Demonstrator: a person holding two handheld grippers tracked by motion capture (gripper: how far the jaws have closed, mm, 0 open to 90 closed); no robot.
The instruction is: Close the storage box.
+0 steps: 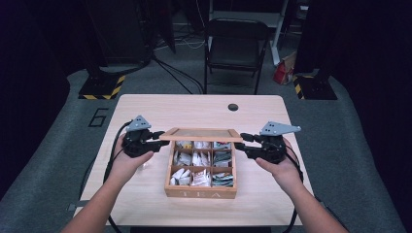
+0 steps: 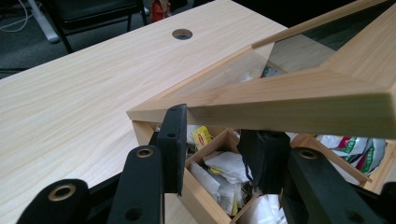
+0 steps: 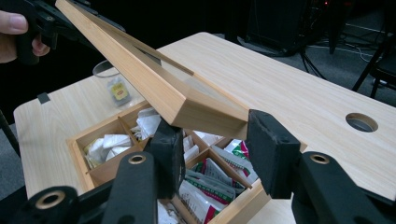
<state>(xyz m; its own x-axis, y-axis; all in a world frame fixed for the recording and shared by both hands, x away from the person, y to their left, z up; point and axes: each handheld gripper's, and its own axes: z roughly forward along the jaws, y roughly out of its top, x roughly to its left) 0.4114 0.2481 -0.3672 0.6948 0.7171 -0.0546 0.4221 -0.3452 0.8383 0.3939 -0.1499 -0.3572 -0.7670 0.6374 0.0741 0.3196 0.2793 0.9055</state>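
- A wooden tea box (image 1: 200,190) sits near the front middle of the light wood table (image 1: 145,104), its compartments full of tea bags (image 1: 201,165).
- The glass-paned lid (image 1: 201,134) is raised partway on its back edge and tilts over the compartments, neither shut nor fully thrown back.
- The left gripper (image 1: 164,140) holds the lid's left end: in the left gripper view one pad (image 2: 173,140) presses the wooden frame, jaws narrowed onto it.
- The right gripper (image 1: 241,144) is at the lid's right corner. Its jaws bracket the corner at a middling gap; I cannot tell whether the pads actually press the wood.
- A loose tea bag (image 3: 118,91) lies in a small clear cup on the table beside the box.
- Judged from the tilt, the lid's travel is roughly half done; which way it goes the pictures do not settle.
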